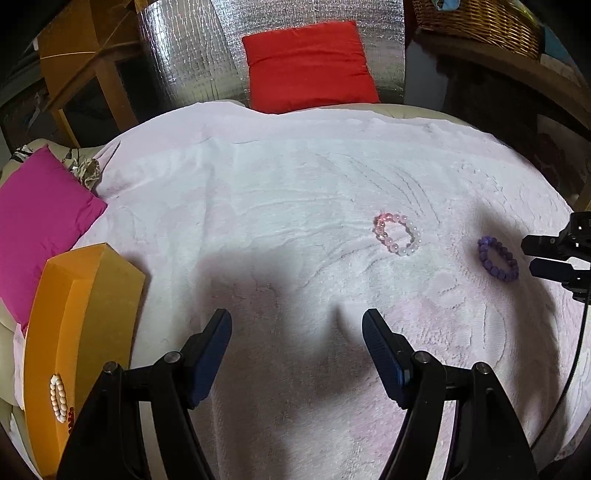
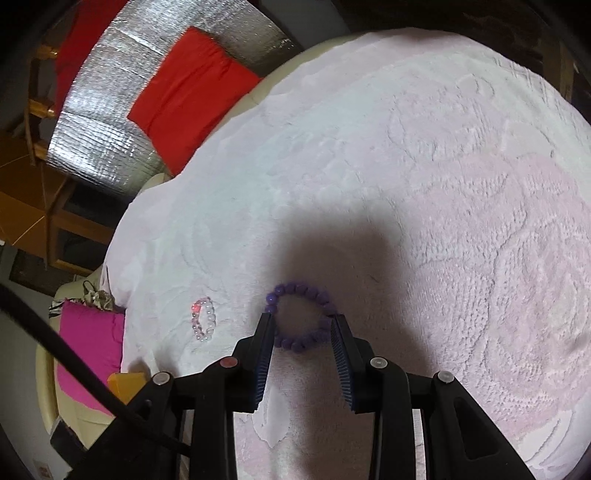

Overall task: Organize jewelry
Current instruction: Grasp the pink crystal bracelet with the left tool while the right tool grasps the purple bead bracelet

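A home: towel-draped cushion seat (image 1: 295, 177), pillows (red (image 1: 310, 62), magenta (image 1: 40, 206)), wicker basket (image 1: 480, 22).

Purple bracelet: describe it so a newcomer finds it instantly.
On the white towel, look toward its right side, beside the right hand-held gripper. The purple bracelet is a dark beaded ring; its neighbour, the pink bracelet, is pale and translucent.

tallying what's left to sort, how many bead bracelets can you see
3 clearly: a pink-and-white bracelet mid-towel, a purple bracelet between the right gripper fingers, and a cream bracelet in the orange box. Red beads beside it may be another.
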